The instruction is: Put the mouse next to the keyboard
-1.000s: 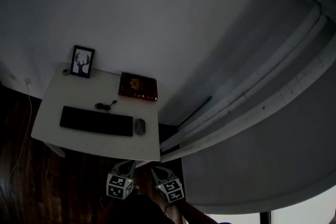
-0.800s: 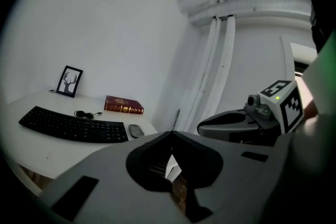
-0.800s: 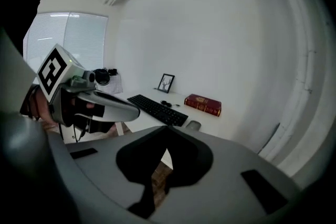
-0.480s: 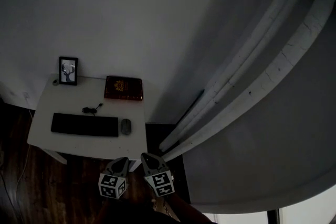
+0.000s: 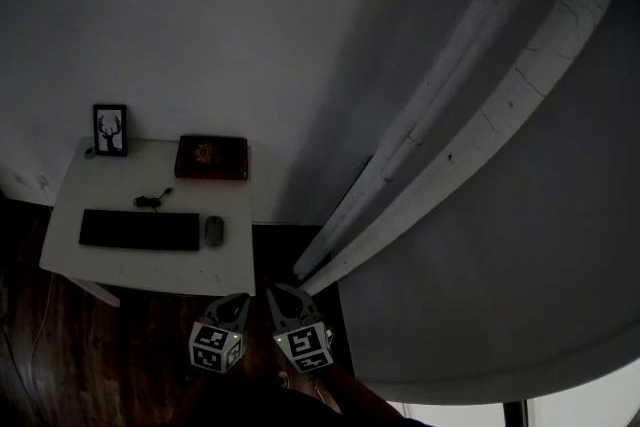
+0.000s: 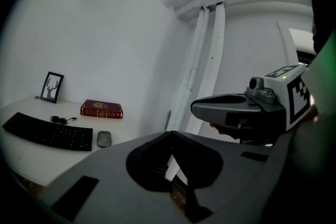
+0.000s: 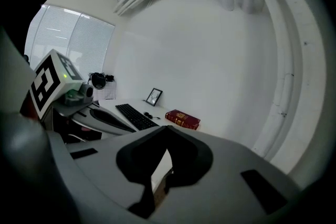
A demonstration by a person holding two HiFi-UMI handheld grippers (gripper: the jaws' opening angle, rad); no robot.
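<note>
While the left gripper [image 5: 237,301] and right gripper [image 5: 279,294] hang with jaws clenched on nothing, well short of the counter [image 5: 150,270], the mouse [image 5: 213,231] just beside the keyboard [image 5: 139,230] looks light, hard and slick, best pinched across its flanks.

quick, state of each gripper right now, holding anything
Left gripper: closed, holding nothing.
Right gripper: closed, holding nothing.
</note>
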